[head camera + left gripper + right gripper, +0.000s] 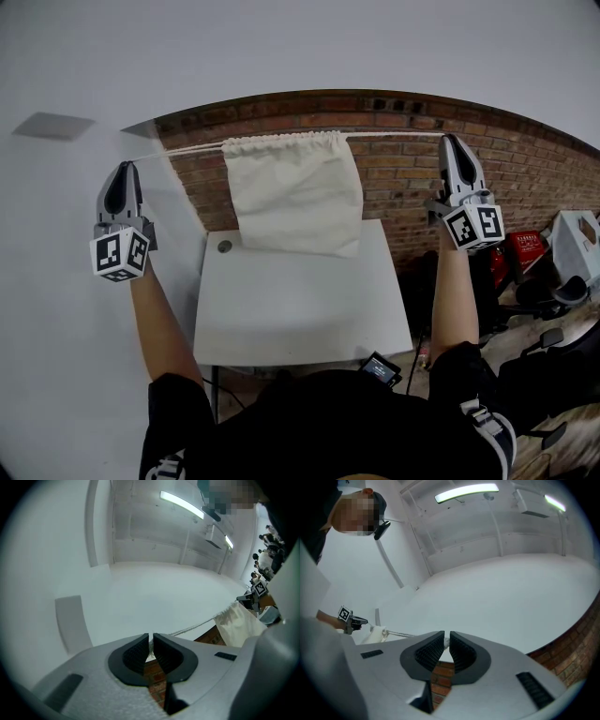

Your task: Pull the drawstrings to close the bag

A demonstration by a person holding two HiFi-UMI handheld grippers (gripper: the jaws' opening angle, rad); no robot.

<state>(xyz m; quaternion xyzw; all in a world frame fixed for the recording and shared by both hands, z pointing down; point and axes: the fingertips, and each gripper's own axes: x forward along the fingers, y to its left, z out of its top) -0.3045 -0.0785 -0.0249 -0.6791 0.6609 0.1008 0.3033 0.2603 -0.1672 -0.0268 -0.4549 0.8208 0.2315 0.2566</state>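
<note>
1. Head view: the bag [295, 192] is seen hanging in the air above the far edge of the counter [300, 309], in front of a brick wall. It is slung between the left tool [125, 166] and the right tool [448, 139]. The left string [178, 151] and right string [394, 136] are drawn taut and nearly level. The mouth is ruffled along its top hem, yet it is about as broad as the body. The closing is therefore judged begun but not finished, and more outward pulling is judged to be left.

2. Left gripper view: the left tool [151, 641] is seen almost pressed together, with only a thin slit left. The left string [192, 629] is pinched in that slit and runs off right to the bag [236, 625].

3. Right gripper view: the right tool [446, 641] is likewise nearly closed, and the right string [401, 633] is nipped between its ribbed pads. The string leads left to the bag [375, 634], beyond which the left tool [349, 618] is seen.
</note>
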